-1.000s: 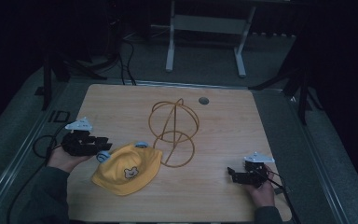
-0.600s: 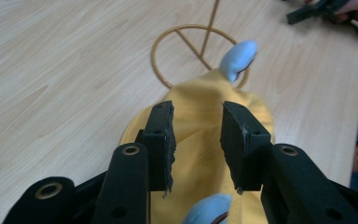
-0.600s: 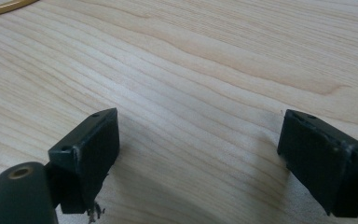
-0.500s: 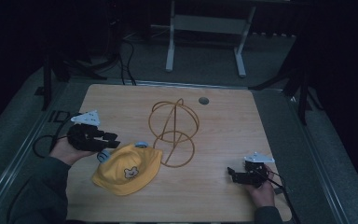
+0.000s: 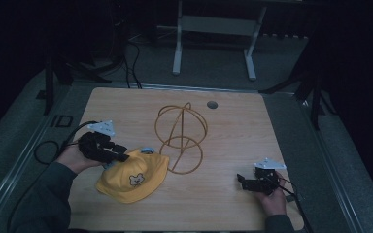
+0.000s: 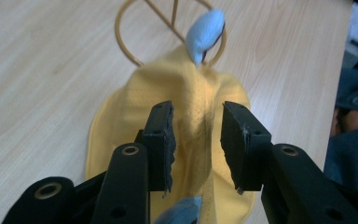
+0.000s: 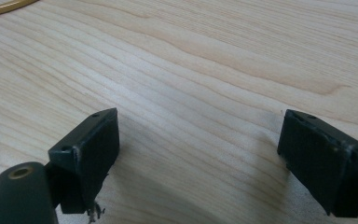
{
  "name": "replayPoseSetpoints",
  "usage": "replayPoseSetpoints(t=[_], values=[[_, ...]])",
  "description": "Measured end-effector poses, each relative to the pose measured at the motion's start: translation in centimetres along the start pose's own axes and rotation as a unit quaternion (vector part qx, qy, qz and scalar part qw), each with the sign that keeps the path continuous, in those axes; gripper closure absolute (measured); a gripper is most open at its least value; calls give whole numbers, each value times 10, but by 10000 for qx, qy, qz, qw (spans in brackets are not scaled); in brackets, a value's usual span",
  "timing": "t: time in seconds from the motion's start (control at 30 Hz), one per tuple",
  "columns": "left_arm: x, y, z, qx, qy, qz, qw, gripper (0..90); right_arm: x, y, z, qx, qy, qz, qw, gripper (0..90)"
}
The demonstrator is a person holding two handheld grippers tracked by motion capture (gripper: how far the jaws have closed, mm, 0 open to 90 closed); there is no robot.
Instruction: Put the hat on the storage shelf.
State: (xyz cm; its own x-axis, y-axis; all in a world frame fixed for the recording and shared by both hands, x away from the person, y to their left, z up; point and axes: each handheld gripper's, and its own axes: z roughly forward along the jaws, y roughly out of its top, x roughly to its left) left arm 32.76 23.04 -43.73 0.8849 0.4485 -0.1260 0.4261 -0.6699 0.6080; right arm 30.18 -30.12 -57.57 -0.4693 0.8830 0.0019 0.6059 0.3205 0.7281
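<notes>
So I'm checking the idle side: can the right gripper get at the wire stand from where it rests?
Probably yes: bare table lies between the right gripper and the wire stand, with its jaws open and empty.

left gripper (image 6: 196, 140) view: yellow cap (image 6: 135, 112) cut off at bottom edge, wire stand (image 6: 121, 42) cropped at top; cap's bear emblem (image 5: 136, 180) too small to read.

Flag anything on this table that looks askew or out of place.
The yellow hat lies crumpled on the table beside the wire hat stand, not on it. The left gripper straddles a raised fold of its fabric.
</notes>
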Motion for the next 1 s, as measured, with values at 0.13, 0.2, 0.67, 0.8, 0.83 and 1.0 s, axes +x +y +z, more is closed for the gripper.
replayPoseSetpoints(t=[0.13, 0.2, 0.67, 0.8, 0.83, 1.0], values=[[0, 1, 10, 317, 0, 20, 9995, 640, 0, 0, 0, 3, 0, 3, 10000, 127], [0, 2, 14, 459, 7, 47, 9989, 643, 0, 0, 0, 7, 0, -2, 10000, 127], [-3, 4, 22, 1116, 56, 366, 9931, 833, 0, 0, 0, 3, 0, -13, 10000, 126], [-3, 6, 20, 1208, 83, 376, 9919, 845, 0, 0, 0, 3, 0, -10, 10000, 127], [-3, 6, 20, 1208, 83, 376, 9919, 845, 0, 0, 0, 3, 0, -9, 10000, 127], [1, 8, 10, 1293, 280, 300, 9908, 846, 0, 0, 0, 6, 0, -1, 10000, 127]])
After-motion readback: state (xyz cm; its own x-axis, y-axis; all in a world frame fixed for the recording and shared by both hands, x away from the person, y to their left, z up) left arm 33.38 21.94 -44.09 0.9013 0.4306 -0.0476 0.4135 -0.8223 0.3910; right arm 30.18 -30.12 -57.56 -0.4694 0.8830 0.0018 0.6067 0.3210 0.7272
